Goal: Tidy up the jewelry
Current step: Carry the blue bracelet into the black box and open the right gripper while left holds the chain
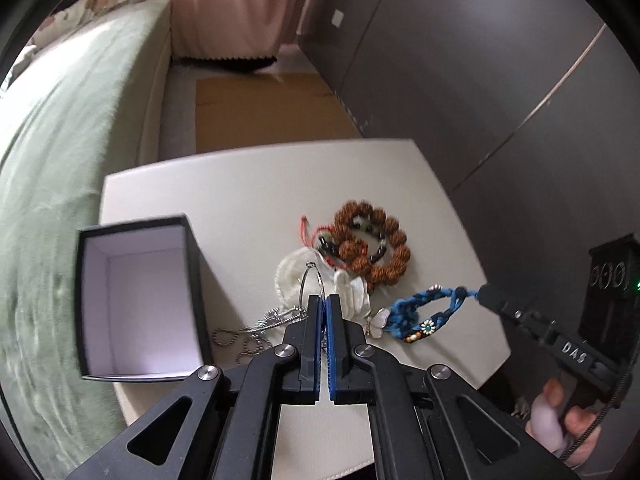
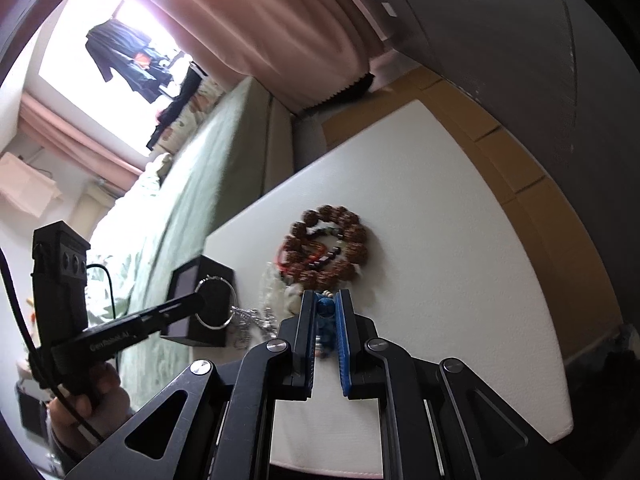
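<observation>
Left tool pinched fully closed on a thin silver wire hoop earring, which sticks up past the tips with a silver chain trailing off below; can't tell if the chain is attached. Right tool closed on the blue braided cord bracelet with a flower bead, pinning one end on the white desk. Open black box with white lining sits at the desk's left edge, just beside the pile: brown knobbly bead bracelet, red cord, white shell pieces. Step in hand looks like earring into box. Lift clear first so the chain doesn't drag the pile, centre over the opening, release low. Hoop is thin, so it may slip or twist in the grip.
</observation>
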A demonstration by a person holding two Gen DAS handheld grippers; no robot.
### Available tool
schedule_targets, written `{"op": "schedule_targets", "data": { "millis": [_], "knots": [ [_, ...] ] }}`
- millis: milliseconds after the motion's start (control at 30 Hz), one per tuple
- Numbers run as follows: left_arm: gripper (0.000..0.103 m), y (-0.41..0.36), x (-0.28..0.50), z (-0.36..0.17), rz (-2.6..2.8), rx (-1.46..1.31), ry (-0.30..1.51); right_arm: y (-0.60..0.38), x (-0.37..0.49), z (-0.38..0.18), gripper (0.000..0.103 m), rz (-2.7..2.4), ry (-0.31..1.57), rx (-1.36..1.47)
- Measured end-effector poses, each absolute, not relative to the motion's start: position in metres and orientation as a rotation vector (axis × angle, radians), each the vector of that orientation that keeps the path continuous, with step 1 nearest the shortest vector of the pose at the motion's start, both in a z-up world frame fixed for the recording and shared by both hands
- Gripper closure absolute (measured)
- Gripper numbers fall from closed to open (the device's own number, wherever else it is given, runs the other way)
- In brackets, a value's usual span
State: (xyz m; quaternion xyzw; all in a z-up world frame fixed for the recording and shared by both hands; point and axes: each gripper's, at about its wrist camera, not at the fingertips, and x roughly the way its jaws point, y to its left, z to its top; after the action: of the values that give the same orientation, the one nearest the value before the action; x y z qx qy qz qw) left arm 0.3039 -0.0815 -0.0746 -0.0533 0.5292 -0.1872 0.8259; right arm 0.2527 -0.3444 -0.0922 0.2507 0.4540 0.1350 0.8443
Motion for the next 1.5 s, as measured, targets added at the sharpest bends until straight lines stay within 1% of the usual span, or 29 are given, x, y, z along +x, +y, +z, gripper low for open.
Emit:
{"op": "schedule_targets", "data": {
  "millis": [400, 800, 967, 1067, 1133, 1233, 1300, 1500],
  "knots": [
    [0.102, -0.057, 0.28, 0.009, -0.432, -0.139, 0.971, -0.308, 0.248, -0.055, 0.092, 0.422, 0.846, 0.55],
    [0.102, -0.052, 0.261, 0.062, -0.453, -0.123, 0.876, -0.278, 0.248, -0.033, 0.092, 0.485, 0.808, 0.526],
    [0.102, -0.045, 0.248, 0.083, -0.487, -0.145, 0.798, -0.276, 0.246, -0.029, 0.092, 0.493, 0.798, 0.525],
    [0.102, -0.056, 0.256, 0.062, -0.409, -0.063, 0.874, -0.275, 0.246, -0.025, 0.092, 0.498, 0.789, 0.526],
    [0.102, -0.056, 0.263, 0.041, -0.406, -0.085, 0.946, -0.274, 0.247, -0.023, 0.092, 0.502, 0.786, 0.527],
    [0.102, -0.043, 0.258, 0.039, -0.448, -0.161, 0.9, -0.271, 0.245, -0.019, 0.092, 0.512, 0.778, 0.521],
    [0.102, -0.042, 0.26, 0.035, -0.395, -0.124, 0.913, -0.269, 0.244, -0.018, 0.092, 0.516, 0.773, 0.515],
    [0.102, -0.031, 0.264, 0.02, -0.403, -0.172, 0.946, -0.256, 0.247, -0.013, 0.092, 0.559, 0.774, 0.514]
  ]
}}
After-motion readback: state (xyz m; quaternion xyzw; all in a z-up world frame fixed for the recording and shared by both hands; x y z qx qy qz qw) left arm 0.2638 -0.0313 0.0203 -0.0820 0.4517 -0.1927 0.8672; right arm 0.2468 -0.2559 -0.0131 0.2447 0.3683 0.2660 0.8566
